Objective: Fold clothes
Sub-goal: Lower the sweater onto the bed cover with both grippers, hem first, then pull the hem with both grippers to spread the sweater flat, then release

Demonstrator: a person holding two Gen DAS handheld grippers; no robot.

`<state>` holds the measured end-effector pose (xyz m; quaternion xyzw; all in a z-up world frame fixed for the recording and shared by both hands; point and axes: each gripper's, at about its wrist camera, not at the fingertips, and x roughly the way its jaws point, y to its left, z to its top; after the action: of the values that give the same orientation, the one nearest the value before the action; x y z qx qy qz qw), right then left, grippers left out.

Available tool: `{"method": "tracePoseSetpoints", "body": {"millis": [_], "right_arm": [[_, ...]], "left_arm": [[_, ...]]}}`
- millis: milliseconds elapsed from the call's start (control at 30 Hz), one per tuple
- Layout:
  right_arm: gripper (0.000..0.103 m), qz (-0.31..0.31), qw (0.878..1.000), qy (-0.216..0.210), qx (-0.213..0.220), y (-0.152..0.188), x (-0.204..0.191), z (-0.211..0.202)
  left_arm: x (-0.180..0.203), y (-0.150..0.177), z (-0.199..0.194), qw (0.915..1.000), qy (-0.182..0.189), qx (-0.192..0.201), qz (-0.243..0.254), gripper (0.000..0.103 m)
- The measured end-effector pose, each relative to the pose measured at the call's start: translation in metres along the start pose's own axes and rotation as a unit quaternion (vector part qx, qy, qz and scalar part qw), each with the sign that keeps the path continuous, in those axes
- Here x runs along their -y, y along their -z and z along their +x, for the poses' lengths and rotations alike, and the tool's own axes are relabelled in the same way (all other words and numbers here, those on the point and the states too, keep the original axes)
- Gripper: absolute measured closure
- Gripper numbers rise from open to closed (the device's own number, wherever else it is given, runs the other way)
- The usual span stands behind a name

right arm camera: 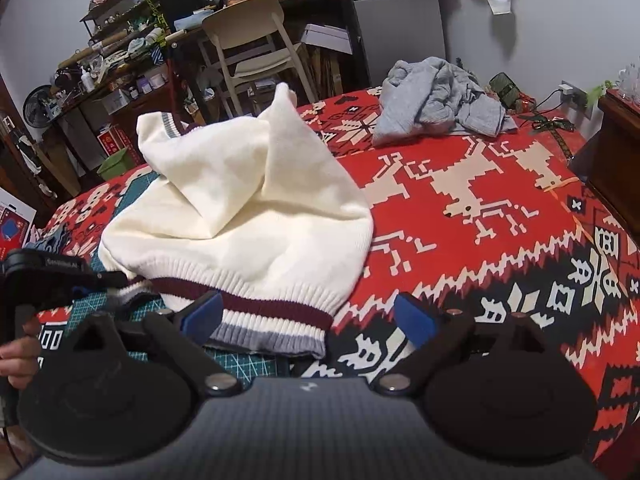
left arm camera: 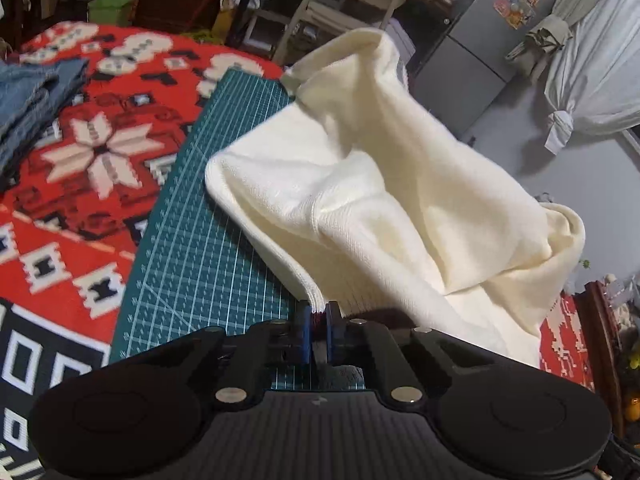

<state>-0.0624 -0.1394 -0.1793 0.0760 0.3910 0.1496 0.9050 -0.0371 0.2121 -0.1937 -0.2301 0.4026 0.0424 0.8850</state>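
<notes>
While the cream sweater (right arm camera: 236,216) lies bunched on the green cutting mat (left arm camera: 224,240) atop the red patterned blanket (right arm camera: 480,216), no clean fold is visible: its body is rumpled, one part stands up in a peak, and the striped hem (right arm camera: 272,320) faces the near edge.

Left gripper (left arm camera: 318,320): blue pads pressed together, pinching the ribbed hem at its left end. Right gripper (right arm camera: 308,316): fingers spread wide, holding nothing, hovering over the hem's right end; whether a pad touches the knit cannot be told.

Progress, as a judgement: the sweater is in hand but not flat or squared, so most of its folding remains. A grey garment (right arm camera: 436,104) lies crumpled at the far right, also unfolded.

Differences between views: only the left wrist view shows the pinch itself and some blue denim (left arm camera: 32,96) at the far left, which may be layered, though too little shows to say. Only the right wrist view shows the hem's maroon and grey stripes, the grey garment, and the person's hand (right arm camera: 20,360) on the left tool.
</notes>
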Motion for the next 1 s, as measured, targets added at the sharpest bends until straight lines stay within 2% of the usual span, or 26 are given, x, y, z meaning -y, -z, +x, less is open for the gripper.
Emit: {"method": "tracePoseSetpoints", "body": {"millis": [67,100,167,233,367,533,700,867,900,1000], "right_arm": [[0.023,-0.008,1.0,-0.001,0.0,0.002,-0.003,0.0],[0.025,-0.011,1.0,0.001,-0.001,0.004,-0.004,0.0],[0.038,-0.01,1.0,0.0,-0.003,0.006,-0.005,0.002],[0.045,-0.003,1.0,-0.005,-0.006,0.008,-0.003,0.004],[0.061,0.011,1.0,0.002,-0.011,0.01,0.003,0.009],[0.064,0.011,0.999,0.003,-0.031,0.011,0.001,0.02],[0.066,-0.002,0.998,0.0,-0.064,0.017,-0.011,0.033],[0.064,-0.069,0.995,0.031,-0.062,0.028,-0.042,0.038],[0.066,-0.07,0.995,0.029,-0.061,0.028,-0.044,0.039],[0.082,-0.077,0.995,0.026,-0.059,0.027,-0.045,0.04]], "left_arm": [[0.004,0.0,-0.008,0.9997,-0.01,0.014,0.02,0.097],[0.005,0.0,-0.013,0.9991,-0.016,0.021,0.032,0.097],[0.004,0.003,-0.027,0.9971,-0.034,0.033,0.06,0.097],[-0.002,0.006,-0.042,0.9947,-0.05,0.042,0.079,0.097],[-0.03,0.01,-0.069,0.9965,-0.048,0.041,0.054,0.097],[-0.058,0.016,-0.096,0.9985,-0.042,0.034,0.008,0.097],[-0.071,0.026,-0.108,0.9985,-0.046,0.026,-0.016,0.097],[-0.069,0.038,-0.11,0.9988,-0.047,0.013,-0.008,0.097],[-0.067,0.04,-0.11,0.9987,-0.049,0.012,-0.005,0.097],[-0.066,0.044,-0.111,0.9987,-0.051,0.011,0.001,0.097]]}}
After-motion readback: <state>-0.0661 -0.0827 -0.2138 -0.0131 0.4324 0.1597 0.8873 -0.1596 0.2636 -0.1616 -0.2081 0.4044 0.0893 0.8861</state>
